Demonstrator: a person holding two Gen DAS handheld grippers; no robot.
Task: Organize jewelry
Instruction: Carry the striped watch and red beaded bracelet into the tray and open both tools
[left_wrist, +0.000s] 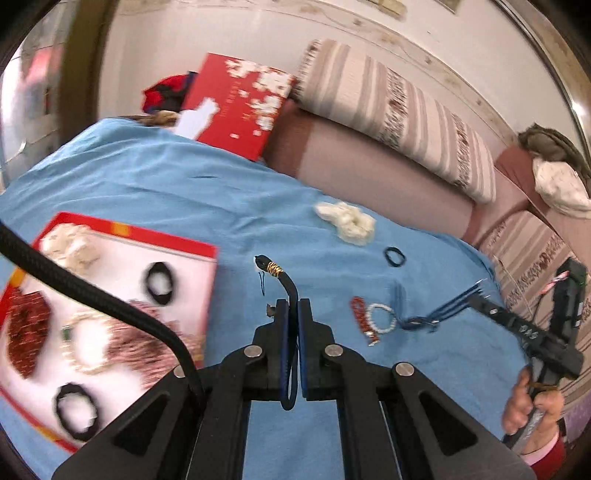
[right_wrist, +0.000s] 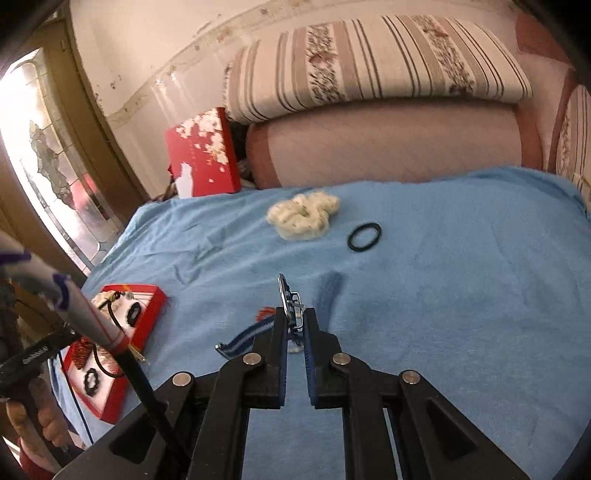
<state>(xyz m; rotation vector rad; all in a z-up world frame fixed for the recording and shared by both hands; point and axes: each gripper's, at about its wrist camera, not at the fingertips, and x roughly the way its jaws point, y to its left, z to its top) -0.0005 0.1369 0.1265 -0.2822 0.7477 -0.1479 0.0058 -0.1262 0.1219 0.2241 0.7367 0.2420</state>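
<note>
Left gripper (left_wrist: 294, 306) clamped on a dark cord bracelet (left_wrist: 286, 280), right gripper (right_wrist: 294, 314) pinching a blue strap (right_wrist: 243, 338) by its metal buckle (right_wrist: 288, 295), above the blue cloth (right_wrist: 443, 295).

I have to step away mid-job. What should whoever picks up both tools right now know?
Left tool: shut on a dark blue cord bracelet with gold wrapping.
Right tool: shut on a metal clasp of a blue-and-white striped band.
Red tray, left on the blue cloth: already holds scrunchies, black ties, a bead bracelet.
Still loose: cream scrunchie, black hair tie, red bracelet, white bead bracelet.
</note>
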